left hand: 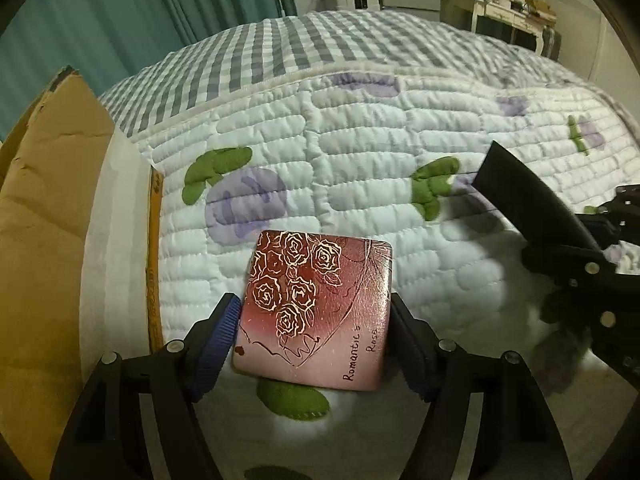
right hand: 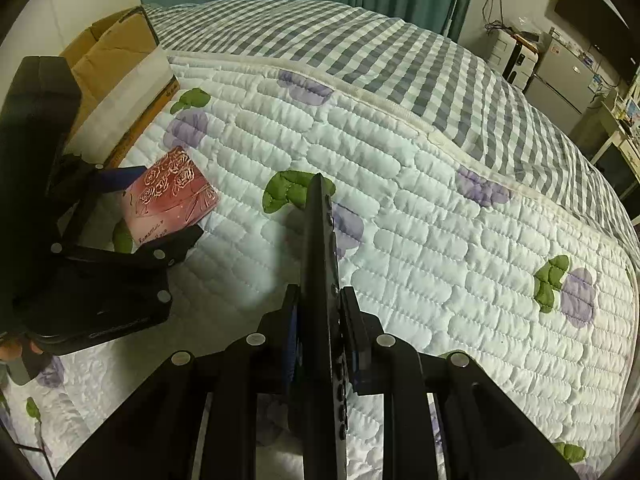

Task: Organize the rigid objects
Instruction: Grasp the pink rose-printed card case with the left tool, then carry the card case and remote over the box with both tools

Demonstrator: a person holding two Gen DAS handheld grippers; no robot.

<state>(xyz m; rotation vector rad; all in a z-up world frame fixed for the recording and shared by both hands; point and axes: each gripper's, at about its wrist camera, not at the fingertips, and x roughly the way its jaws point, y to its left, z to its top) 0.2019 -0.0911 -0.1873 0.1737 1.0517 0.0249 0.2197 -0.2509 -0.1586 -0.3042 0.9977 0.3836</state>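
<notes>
Left wrist view
Landmark: cardboard box, one, open, at the left edge of the quilt.
Tin: one square red-and-pink tin with rose outlines and the words "Romantic Rose", just right of the box, lifted slightly over the quilt.
Left gripper: clamped on the tin, one blue-padded finger against each side edge.
Remote: one flat black remote, well right of the box, slanting in from the right frame edge.
Right gripper: closed on the remote's near end, partly cut off by the frame.
Open room: bare quilt from the box's flap across to the remote, and beyond the tin up to the seam with the checked cover.

Right wrist view
Landmark: same cardboard box, upper left.
Remote: one, seen edge-on, gripped between both fingers of the right gripper, buttons facing right.
Tin: one, just below-right of the box, held in the left gripper.
Open room: wide quilt right of the remote, far from the box, out to the bed's edge.
</notes>
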